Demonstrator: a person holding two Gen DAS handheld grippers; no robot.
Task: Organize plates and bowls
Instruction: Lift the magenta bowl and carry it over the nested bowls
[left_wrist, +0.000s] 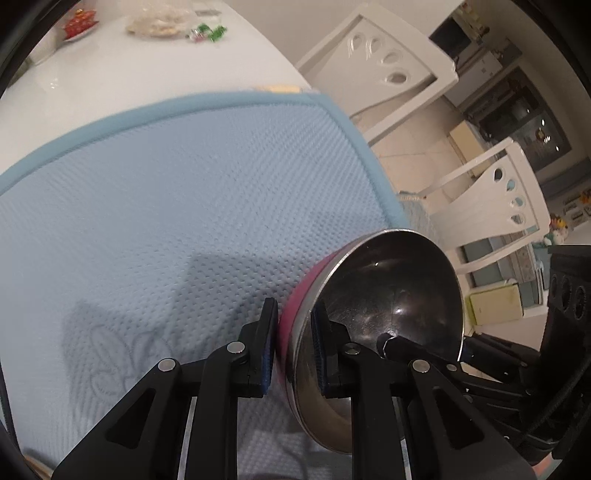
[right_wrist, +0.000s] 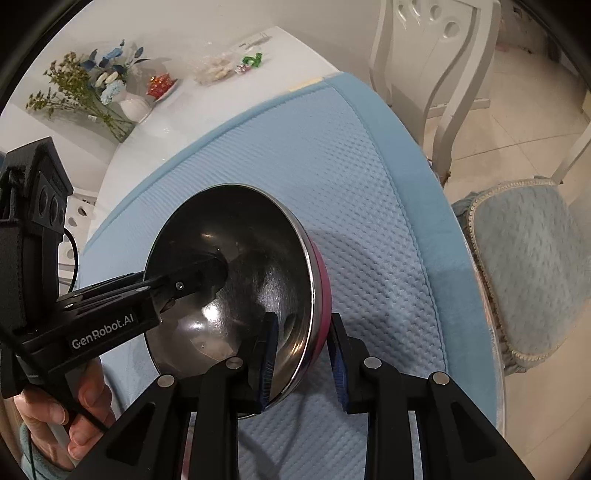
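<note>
A steel bowl (left_wrist: 399, 288) with a magenta outer wall is held over the blue mat (left_wrist: 184, 192), tipped steeply on its side. My left gripper (left_wrist: 293, 332) is shut on its rim, one pad inside and one on the magenta wall. In the right wrist view the same bowl (right_wrist: 255, 258) is clamped at the opposite side of the rim by my right gripper (right_wrist: 303, 339), also with one pad inside and one outside. The left gripper (right_wrist: 184, 284) reaches into the bowl from the left there. Whether the bowl touches the mat is hidden.
The blue mat (right_wrist: 369, 177) covers a white table (right_wrist: 221, 92). At the table's far end stand a flower vase (right_wrist: 135, 107), a red dish (right_wrist: 162, 86) and bagged snacks (right_wrist: 218, 72). White chairs (left_wrist: 373, 62), one with a blue cushion (right_wrist: 528, 266), stand beyond the right edge. A hand (right_wrist: 74, 413) holds the left gripper.
</note>
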